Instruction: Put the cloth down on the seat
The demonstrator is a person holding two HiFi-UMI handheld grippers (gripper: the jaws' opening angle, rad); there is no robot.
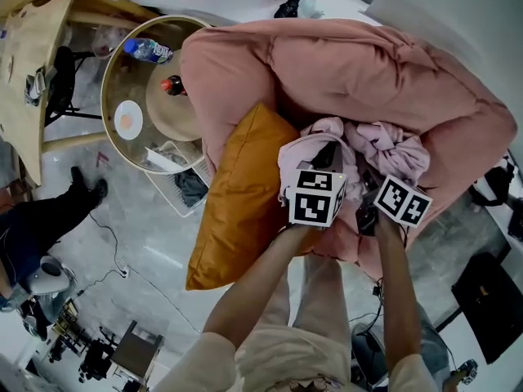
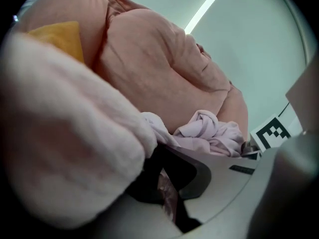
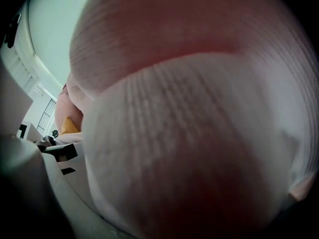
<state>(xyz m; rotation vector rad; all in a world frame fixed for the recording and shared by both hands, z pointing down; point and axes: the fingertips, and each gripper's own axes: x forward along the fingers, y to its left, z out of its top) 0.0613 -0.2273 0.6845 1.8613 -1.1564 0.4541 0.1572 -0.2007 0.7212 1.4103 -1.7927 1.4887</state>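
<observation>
Over the seat (image 1: pixel 368 72), cloth (image 1: pixel 386 144) smothers right gripper (image 1: pixel 377 186) — pinched in left gripper's (image 2: pixel 167 180) jaws.

orange cushion (image 1: pixel 237 211) fills armchair (image 1: pixel 343 72) left side, cloth (image 1: pixel 388 145) heaped across middle, seemingly little free room

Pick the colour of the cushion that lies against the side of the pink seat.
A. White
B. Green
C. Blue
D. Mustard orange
D: in the head view the cushion against the pink seat, left of the pale cloth, is plainly mustard orange, and a corner of it shows the same colour in the left gripper view.
</observation>
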